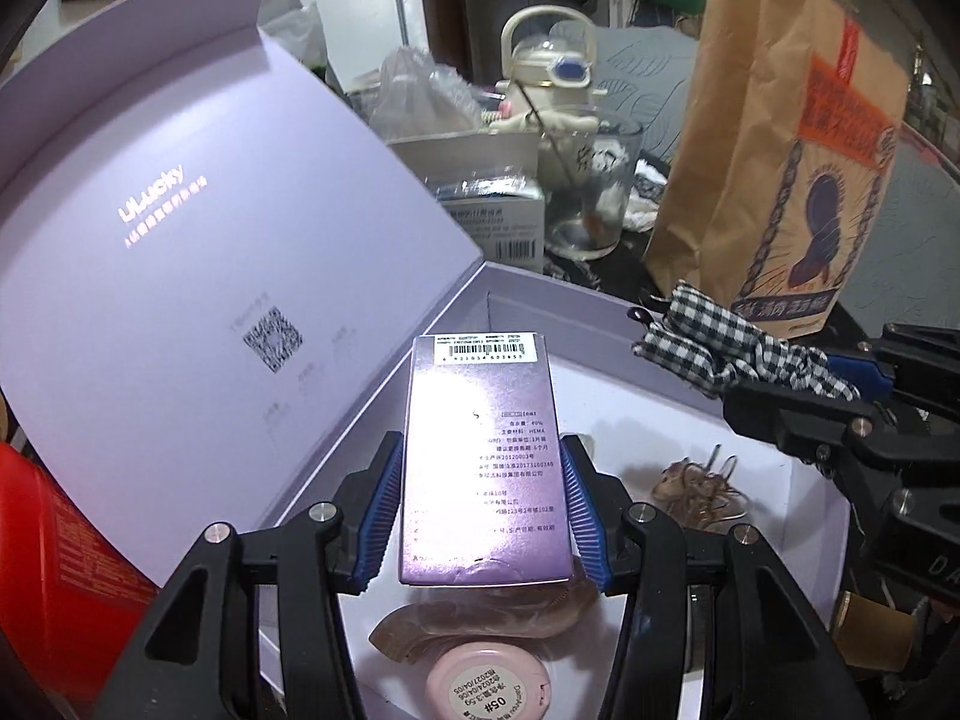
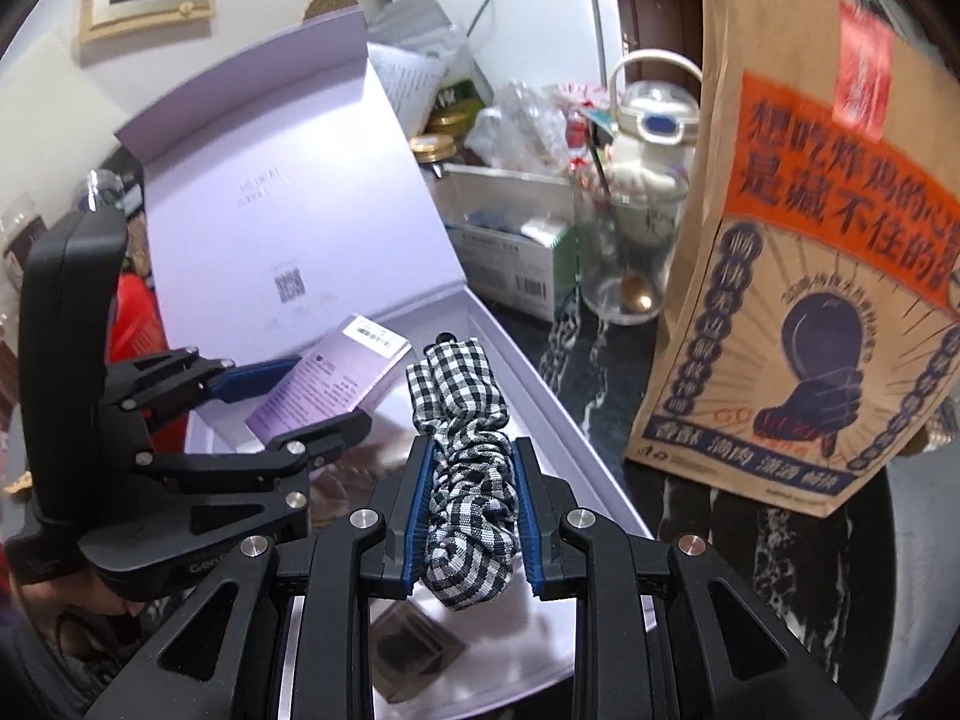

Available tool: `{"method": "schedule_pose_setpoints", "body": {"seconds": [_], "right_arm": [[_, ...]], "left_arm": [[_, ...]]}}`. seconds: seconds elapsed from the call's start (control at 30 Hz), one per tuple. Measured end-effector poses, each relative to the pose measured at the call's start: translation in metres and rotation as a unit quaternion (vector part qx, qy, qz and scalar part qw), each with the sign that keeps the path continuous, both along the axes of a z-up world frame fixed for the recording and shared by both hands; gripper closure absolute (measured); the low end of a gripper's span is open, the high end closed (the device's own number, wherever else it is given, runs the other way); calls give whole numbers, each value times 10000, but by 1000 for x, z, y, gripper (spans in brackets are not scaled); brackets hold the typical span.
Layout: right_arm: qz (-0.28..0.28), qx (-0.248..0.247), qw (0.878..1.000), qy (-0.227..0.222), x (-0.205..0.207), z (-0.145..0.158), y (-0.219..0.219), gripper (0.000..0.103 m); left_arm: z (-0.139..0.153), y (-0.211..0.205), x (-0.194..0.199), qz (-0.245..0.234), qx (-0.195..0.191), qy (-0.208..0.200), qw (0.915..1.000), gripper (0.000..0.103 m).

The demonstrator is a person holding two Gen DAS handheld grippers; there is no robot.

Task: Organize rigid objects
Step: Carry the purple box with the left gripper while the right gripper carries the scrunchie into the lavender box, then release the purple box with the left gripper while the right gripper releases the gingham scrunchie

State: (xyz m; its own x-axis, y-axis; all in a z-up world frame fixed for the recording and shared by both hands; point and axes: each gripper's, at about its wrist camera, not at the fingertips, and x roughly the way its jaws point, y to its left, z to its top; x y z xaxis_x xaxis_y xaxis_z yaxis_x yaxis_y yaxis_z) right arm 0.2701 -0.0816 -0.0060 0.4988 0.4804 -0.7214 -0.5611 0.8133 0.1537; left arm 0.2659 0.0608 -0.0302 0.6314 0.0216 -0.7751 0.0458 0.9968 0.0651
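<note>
Two grippers over open lilac gift box [image 1: 600, 324], lid [image 1: 180, 228] hinged back and standing up at left. Left gripper [image 1: 480, 510]: jaws clamped on small purple carton [image 1: 483, 456], blue pads [image 1: 381, 510] pressed against its long sides, barcode end pointing away. Carton held above box's white interior, not touching floor of box. Right gripper [image 2: 471, 507]: jaws closed narrow on black-and-white checked scrunchie [image 2: 462, 420], fabric bunched between pads, free end reaching forward over box. Inside box, under left gripper: round pink compact [image 1: 489, 684] labelled 05#, brownish hair claw [image 1: 480, 618] beside it, tangle of hair ties [image 1: 702, 486] to right near wall. Beyond box on dark marbled bench [image 2: 630, 360]: brown paper bag [image 2: 798, 240] upright at right, clear glass [image 2: 624, 252] with spoon, white lidded kettle-shaped bottle [image 2: 648, 138] behind it, barcoded white box [image 2: 528, 264] close to gift box's far corner. Red pack [image 1: 66, 570] at far left, beside lid.
</note>
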Motion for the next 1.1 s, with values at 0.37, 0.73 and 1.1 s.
{"method": "schedule_pose_setpoints", "body": {"seconds": [0.37, 0.73, 1.1], "right_arm": [[-56, -481, 9985, 241, 6, -26, 7, 77], [-139, -610, 9975, 343, 10, -34, 7, 76], [-175, -605, 9973, 379, 8, -31, 7, 68]], "left_arm": [[-17, 2, 11, 71, -147, 238, 9996, 52], [-18, 6, 6, 164, -178, 245, 9994, 51], [-19, 5, 8, 232, -57, 276, 9993, 45]]}}
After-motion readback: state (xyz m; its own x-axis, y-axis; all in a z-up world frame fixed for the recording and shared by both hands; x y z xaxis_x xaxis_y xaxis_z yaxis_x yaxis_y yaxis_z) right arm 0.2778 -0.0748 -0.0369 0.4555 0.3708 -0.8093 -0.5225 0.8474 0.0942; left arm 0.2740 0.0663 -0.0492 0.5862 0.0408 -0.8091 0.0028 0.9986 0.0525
